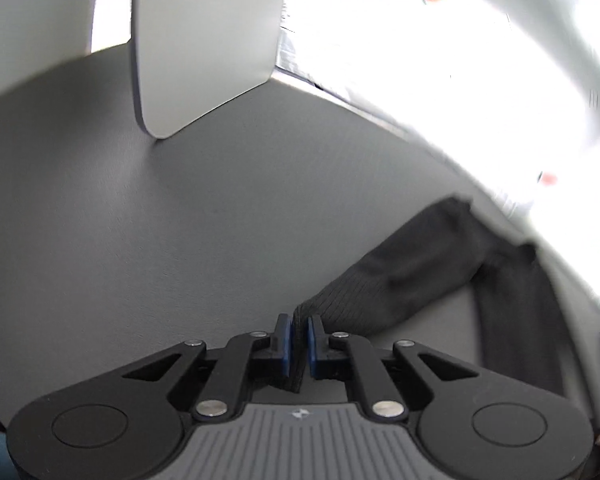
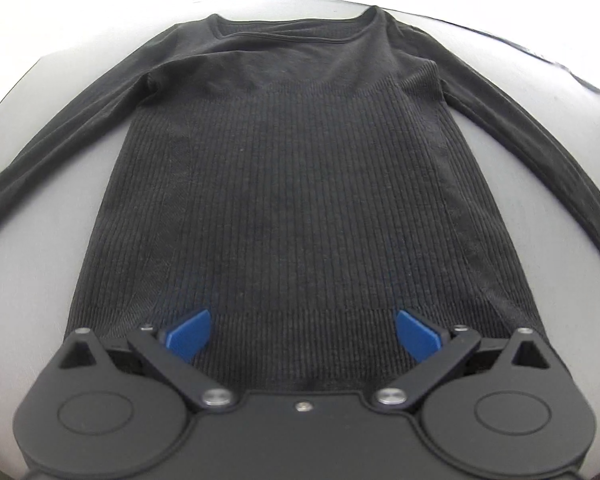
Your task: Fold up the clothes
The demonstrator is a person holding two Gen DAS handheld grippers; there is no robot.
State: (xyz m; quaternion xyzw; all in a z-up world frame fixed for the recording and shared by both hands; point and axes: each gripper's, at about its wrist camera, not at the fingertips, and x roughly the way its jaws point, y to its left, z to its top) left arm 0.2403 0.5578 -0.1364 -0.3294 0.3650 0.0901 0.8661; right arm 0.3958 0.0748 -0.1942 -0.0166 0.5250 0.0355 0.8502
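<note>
Grey and bare, the table (image 2: 28, 280) carries a dark ribbed sweater (image 2: 300, 200) laid flat, front up, both sleeves spread outward. At one side the left gripper (image 1: 299, 340) has its jaws clenched on the end of a sleeve (image 1: 400, 276), while the right gripper (image 2: 304, 332) hovers over the hem, jaws released and wide. A white panel (image 1: 208, 40) stands behind. Pinched so thinly, the cuff may slip free, or a hard pull could drag the body askew.
</note>
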